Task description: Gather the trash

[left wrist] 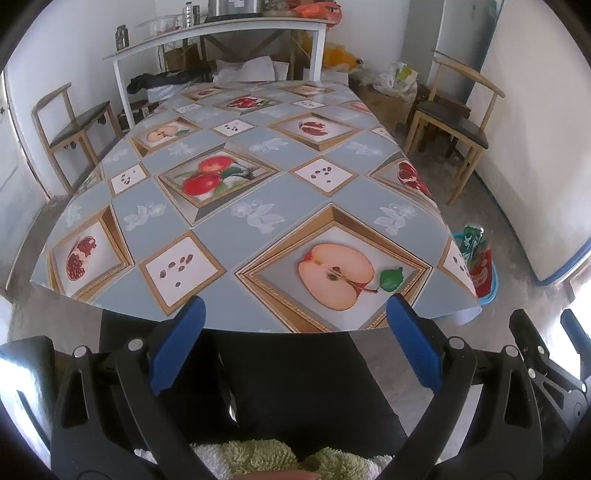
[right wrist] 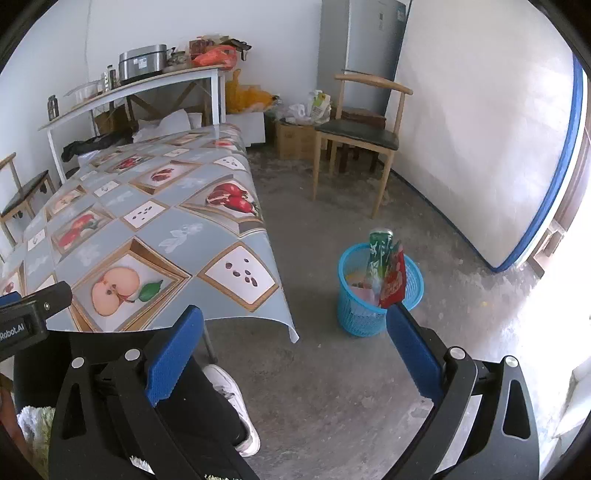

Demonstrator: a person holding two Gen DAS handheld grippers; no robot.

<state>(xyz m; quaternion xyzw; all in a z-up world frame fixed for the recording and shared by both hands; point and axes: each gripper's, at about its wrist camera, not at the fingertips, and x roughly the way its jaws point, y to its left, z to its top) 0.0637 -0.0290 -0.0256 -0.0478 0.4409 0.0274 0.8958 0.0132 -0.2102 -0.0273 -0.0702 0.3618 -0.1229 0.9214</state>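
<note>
A blue plastic waste basket (right wrist: 354, 314) stands on the floor to the right of the table. A green wrapper (right wrist: 377, 254) and a red wrapper (right wrist: 394, 280) stick up out of it. The basket also shows in the left wrist view (left wrist: 489, 291) past the table's right corner. My left gripper (left wrist: 295, 310) is open and empty, held over the table's near edge. My right gripper (right wrist: 295, 321) is open and empty, held above the floor near the basket. The table with the fruit-print cloth (left wrist: 229, 236) carries no loose objects.
A wooden chair (right wrist: 354, 136) stands by the right wall, another (left wrist: 74, 133) at the left. A white side table (left wrist: 221, 33) with pots and bags is at the back. Boxes and bags (right wrist: 303, 122) lie on the floor. The person's leg and white shoe (right wrist: 236, 402) are below.
</note>
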